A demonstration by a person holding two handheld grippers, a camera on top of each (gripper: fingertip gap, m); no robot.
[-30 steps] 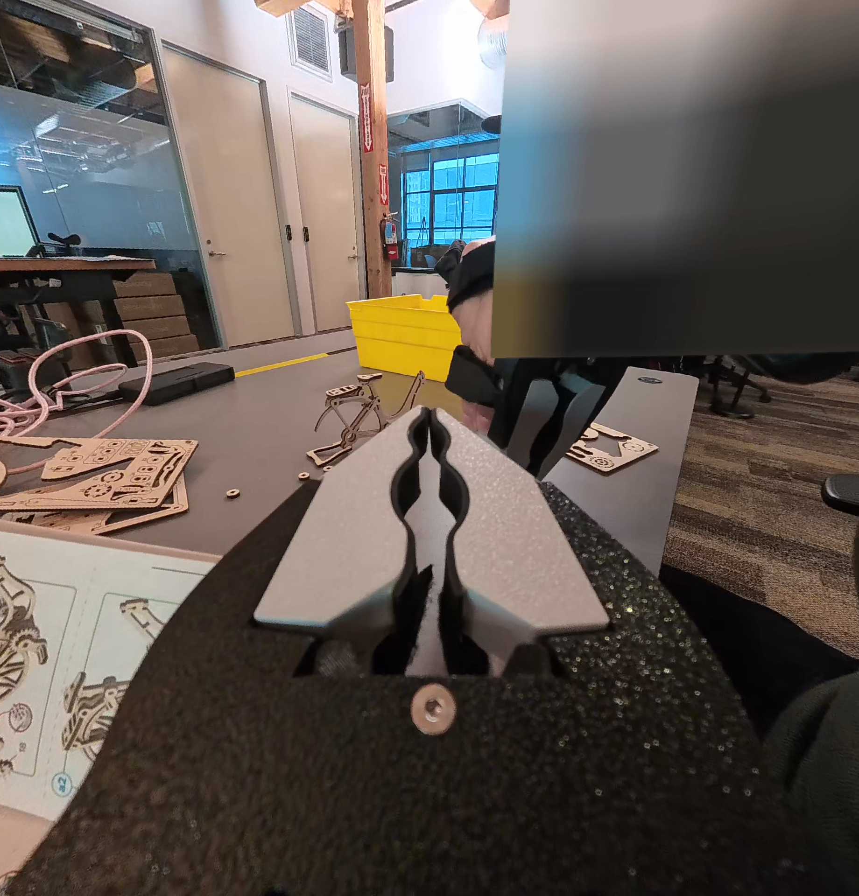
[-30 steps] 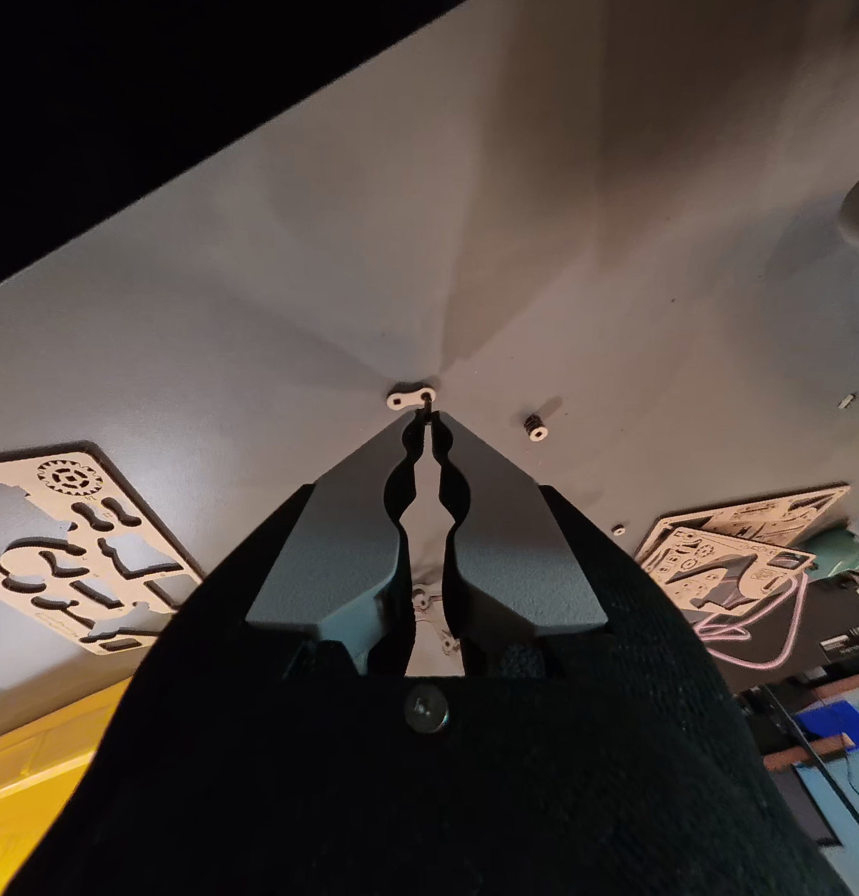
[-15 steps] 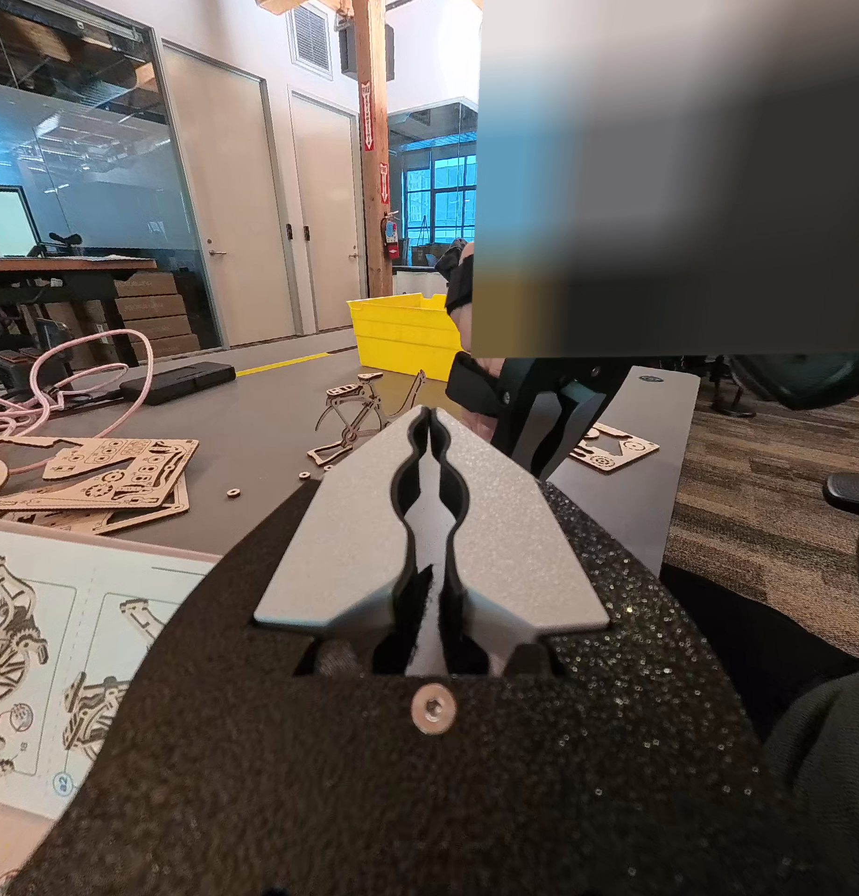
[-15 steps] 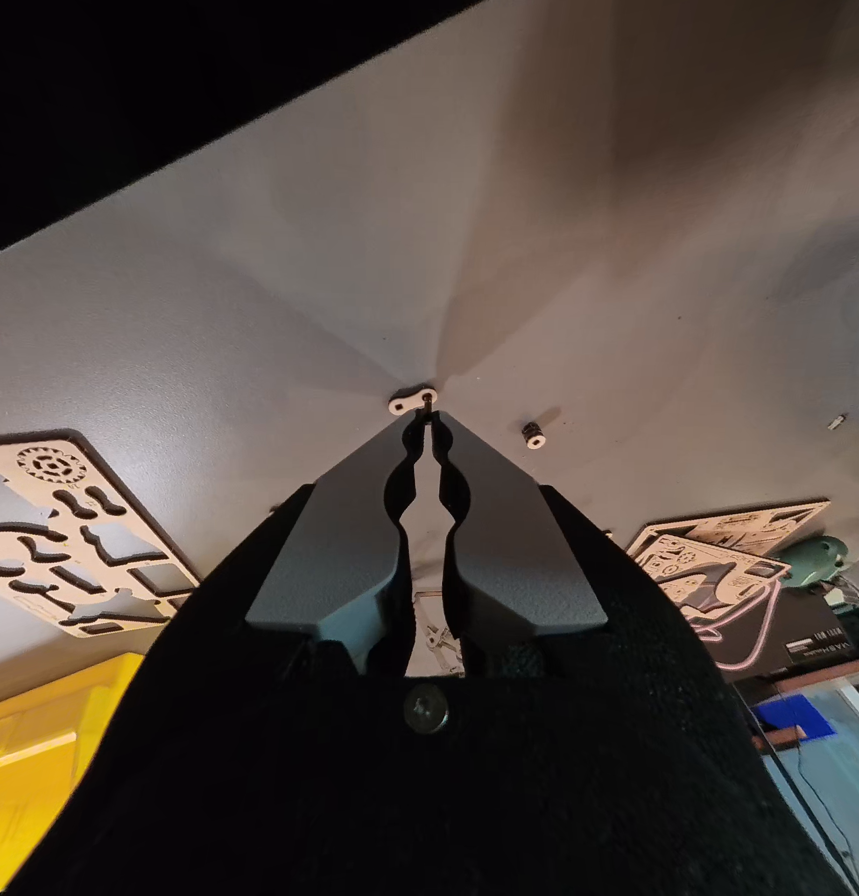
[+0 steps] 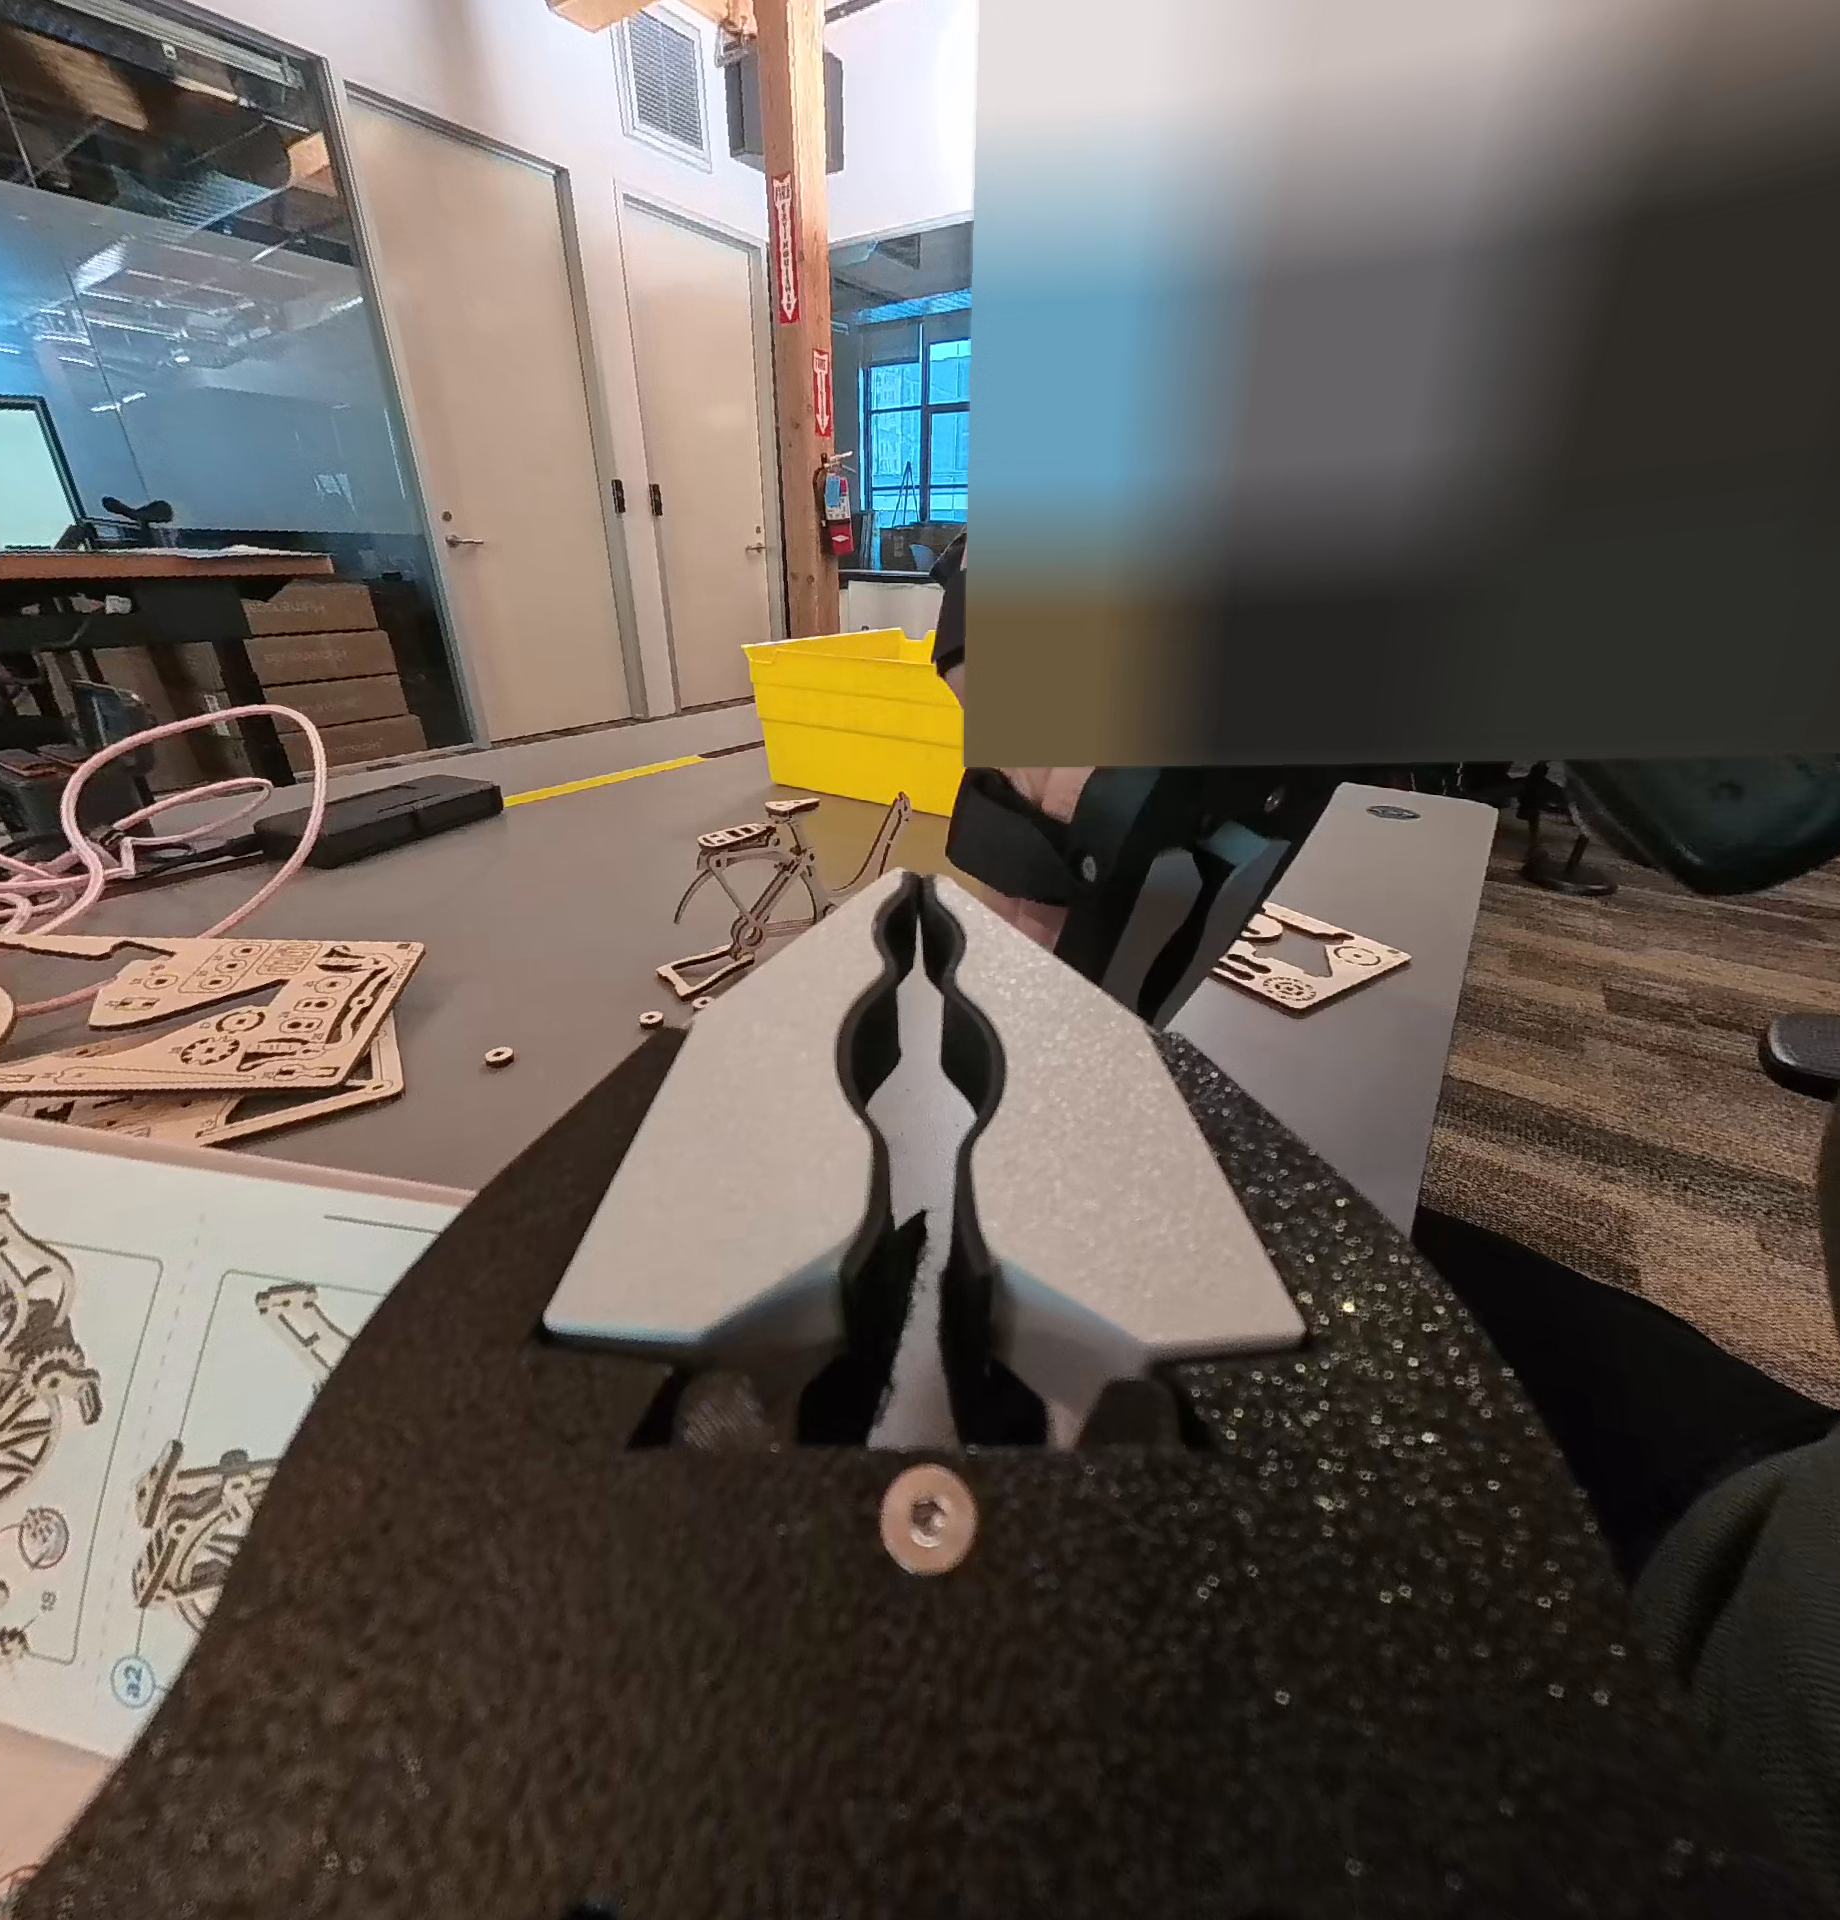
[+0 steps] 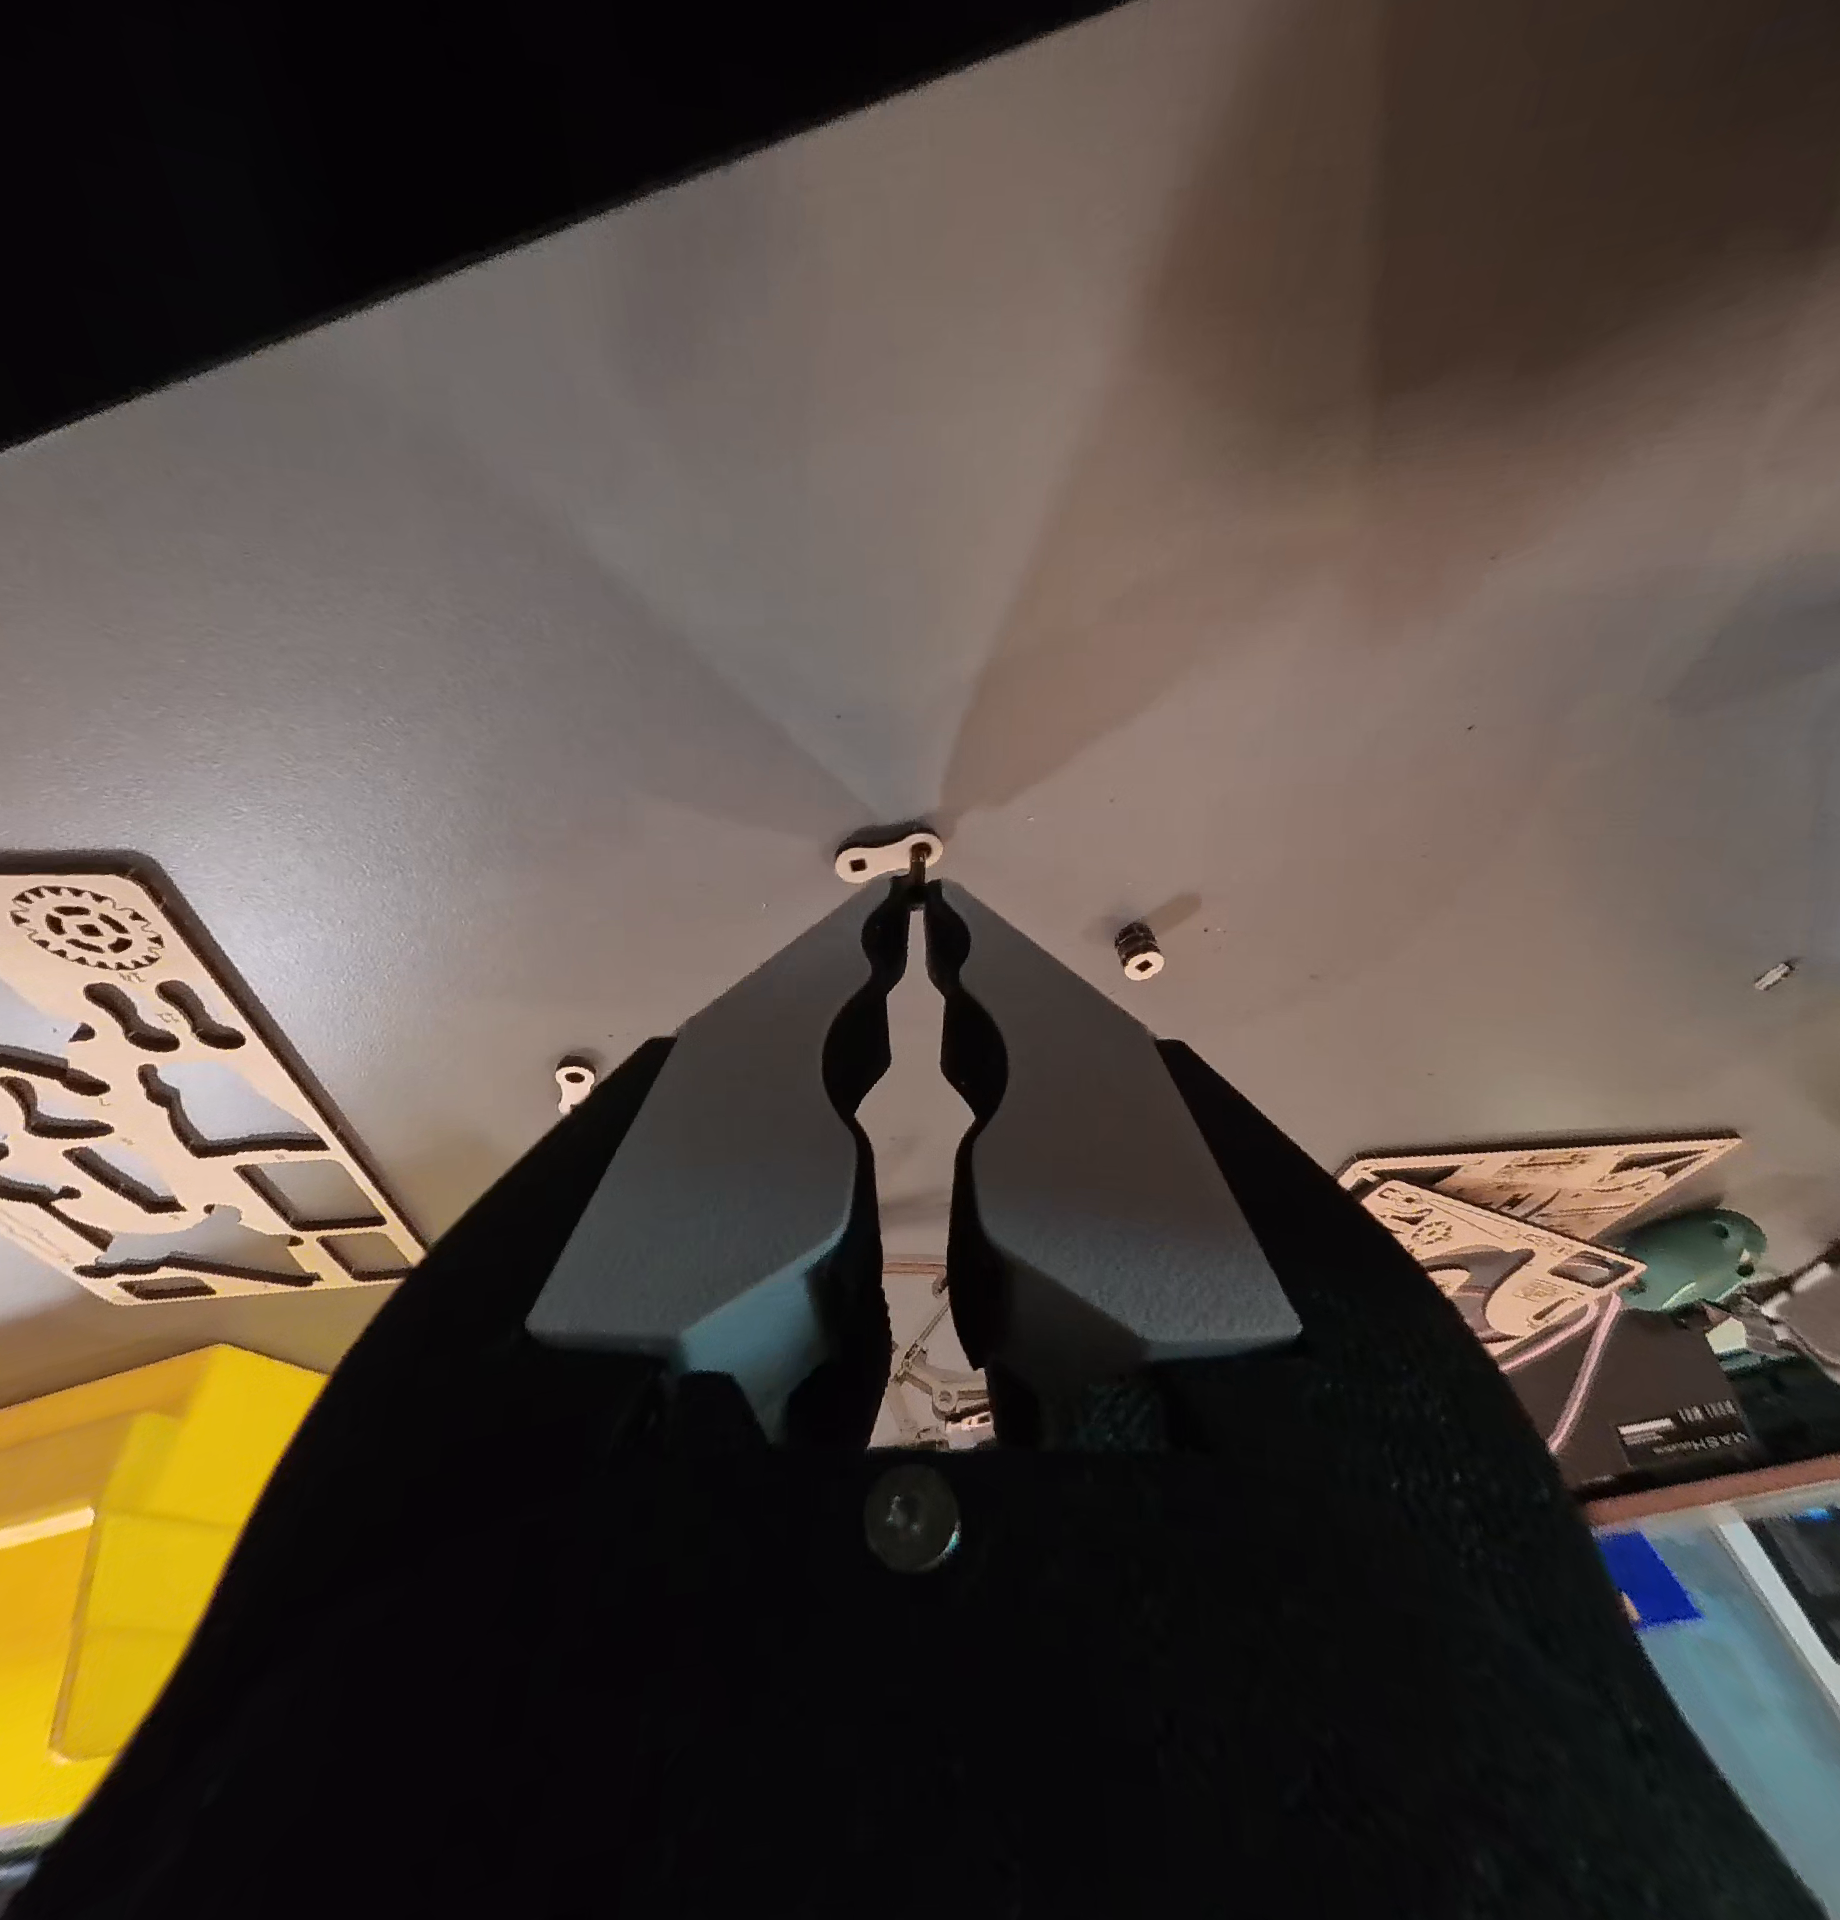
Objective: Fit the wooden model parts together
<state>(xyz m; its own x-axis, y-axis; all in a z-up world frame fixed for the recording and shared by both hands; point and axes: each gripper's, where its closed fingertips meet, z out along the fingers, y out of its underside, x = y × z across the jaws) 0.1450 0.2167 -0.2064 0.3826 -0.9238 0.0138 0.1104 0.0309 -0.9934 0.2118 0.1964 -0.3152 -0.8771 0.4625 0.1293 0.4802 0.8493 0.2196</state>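
Observation:
My right gripper point(image 6: 918, 891) points down at the grey table point(image 6: 583, 623). It is shut on a thin brown pin point(image 6: 916, 868). The pin's lower end sits at one hole of a small pale wooden link piece point(image 6: 880, 852) lying flat on the table. My left gripper point(image 5: 917, 885) is shut and empty, held low over the table's near side. A part-built wooden bicycle model point(image 5: 781, 894) stands just beyond its tips. The right gripper also shows in the left wrist view point(image 5: 1170, 935), to the right of the bicycle.
Punched wooden part sheets lie at the left point(image 5: 189, 1008) and at the right point(image 5: 1300, 961). An instruction sheet point(image 5: 116, 1403) lies near. A small spool point(image 6: 1137, 948) and small loose bits point(image 6: 573, 1081) lie by the link piece. A yellow bin point(image 5: 854, 717) stands behind, a black device point(image 5: 376, 821) and pink cable at the left.
The right gripper has tilted and shifted a little while its tips stay on the pin at the link piece. The left gripper has not moved.

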